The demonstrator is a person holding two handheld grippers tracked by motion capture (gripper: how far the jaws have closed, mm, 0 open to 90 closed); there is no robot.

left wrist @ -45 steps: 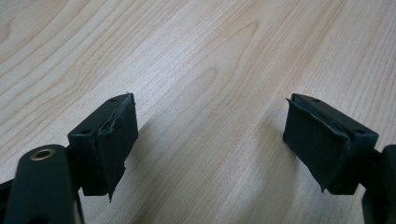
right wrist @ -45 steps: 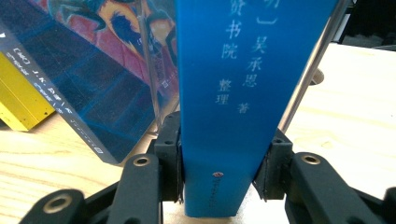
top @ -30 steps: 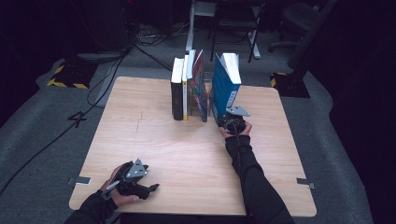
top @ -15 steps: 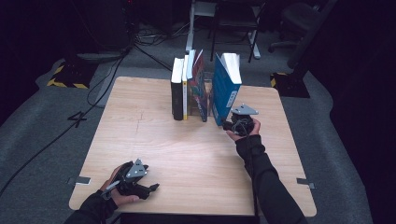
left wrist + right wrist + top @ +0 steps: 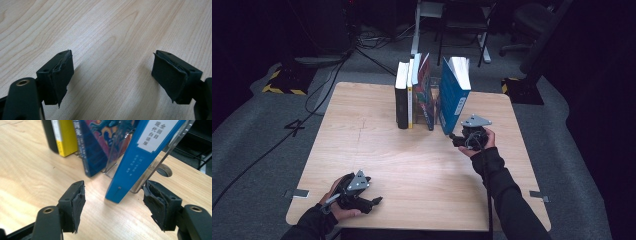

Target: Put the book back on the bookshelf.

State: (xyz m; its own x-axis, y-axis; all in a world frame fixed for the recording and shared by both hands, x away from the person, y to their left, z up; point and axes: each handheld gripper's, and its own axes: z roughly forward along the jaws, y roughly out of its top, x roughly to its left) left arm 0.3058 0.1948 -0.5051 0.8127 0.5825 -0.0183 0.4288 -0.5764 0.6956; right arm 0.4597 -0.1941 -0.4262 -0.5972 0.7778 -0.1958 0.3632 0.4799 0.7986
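Several books stand in a row at the back middle of the table: a black book [image 5: 402,102], a thin yellow-spined book [image 5: 63,137], a dark blue illustrated book [image 5: 426,97] that leans, and a tilted blue book [image 5: 453,95]. My right gripper [image 5: 456,140] is open just in front of the blue book's [image 5: 142,162] lower spine corner. That corner lies ahead of the gap between the jaws, and neither jaw touches it. At the table's near left edge, my left gripper [image 5: 374,201] is open over bare wood [image 5: 112,37] and holds nothing.
Clear acrylic bookends [image 5: 117,147] stand between and behind the leaning books. A round cable hole [image 5: 164,170] opens in the tabletop behind the blue book. Cables, chair legs and stands fill the dark floor beyond the table's far edge [image 5: 362,85].
My right gripper has shifted a little to the right and back from the blue book's base. The left gripper has stayed put.
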